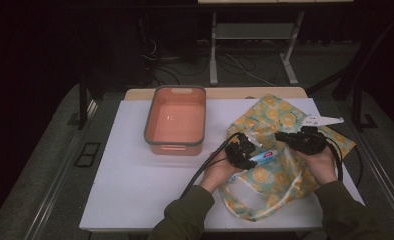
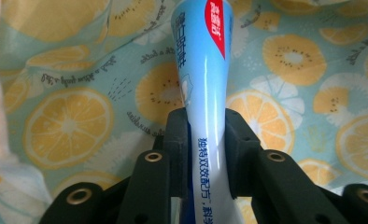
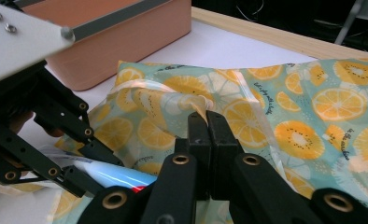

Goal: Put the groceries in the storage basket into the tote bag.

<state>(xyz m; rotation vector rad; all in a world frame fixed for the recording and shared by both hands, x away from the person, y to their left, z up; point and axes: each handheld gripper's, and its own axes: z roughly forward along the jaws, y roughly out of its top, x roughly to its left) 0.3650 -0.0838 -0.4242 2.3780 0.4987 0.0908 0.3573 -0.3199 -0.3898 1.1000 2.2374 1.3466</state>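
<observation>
While the person's two hands worked over the lemon-print bag [image 1: 280, 150], which lay on the white table [image 1: 135, 180] to the right of the orange tub [image 1: 175, 120], the left gripper [image 1: 242, 150] sat at the bag's left side and the right gripper [image 1: 301, 140] sat over the bag's upper middle. In the left gripper view, the toothpaste tube [image 2: 203, 93] stood between the two black jaws, which bore against its sides; the tube was white and blue with a red panel near its far end, and it extended away from the jaws above the bag's fabric. In the high view, the tube pointed from the left gripper toward the right, across the bag. In the right gripper view, the jaws of the right gripper [image 3: 206, 122] were pressed together, pinching a fold of the bag's fabric at its edge and holding that fold raised above the rest of the bag. That same view showed the left gripper with the tube [image 3: 109, 175] low at the left, close beside the pinched fold, and the tub behind the bag. The tub held nothing visible.
</observation>
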